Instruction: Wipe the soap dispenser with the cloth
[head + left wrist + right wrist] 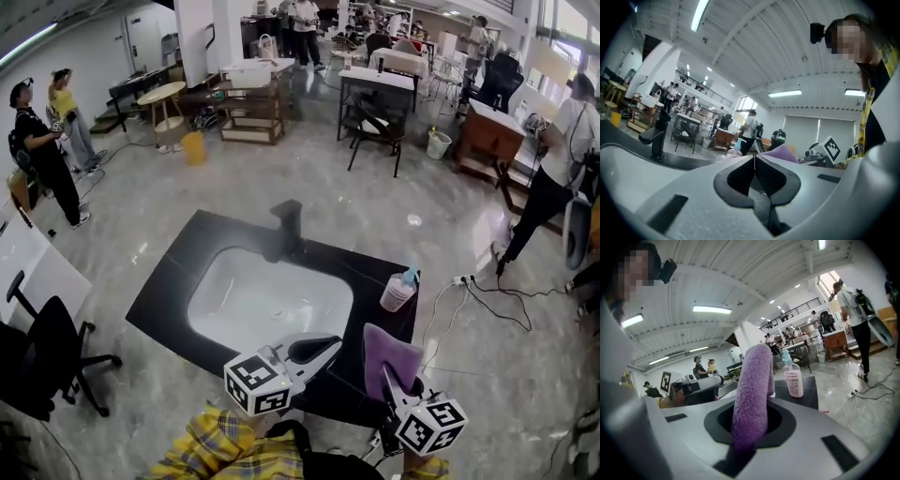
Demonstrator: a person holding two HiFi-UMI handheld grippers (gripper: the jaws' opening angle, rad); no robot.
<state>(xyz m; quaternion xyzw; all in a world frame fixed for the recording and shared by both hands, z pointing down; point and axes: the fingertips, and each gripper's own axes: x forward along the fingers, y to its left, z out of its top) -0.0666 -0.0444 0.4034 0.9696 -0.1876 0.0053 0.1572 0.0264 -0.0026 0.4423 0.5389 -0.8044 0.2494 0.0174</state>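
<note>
The soap dispenser (397, 292), a clear bottle of pink liquid with a blue pump, stands on the black counter (173, 281) at the right of the sink. My right gripper (390, 382) is shut on a purple cloth (385, 357) that stands up out of its jaws, short of the bottle. In the right gripper view the cloth (752, 390) fills the middle and the dispenser (793, 378) stands just right of it, apart. My left gripper (332, 346) is shut with nothing in it, over the sink's front right rim, pointing towards the dispenser (736, 148).
A white sink (217, 291) is set in the counter with a black faucet (287, 226) behind it. A black office chair (52, 361) stands at the left. Cables and a power strip (463, 279) lie on the floor at the right. Several people stand around the room.
</note>
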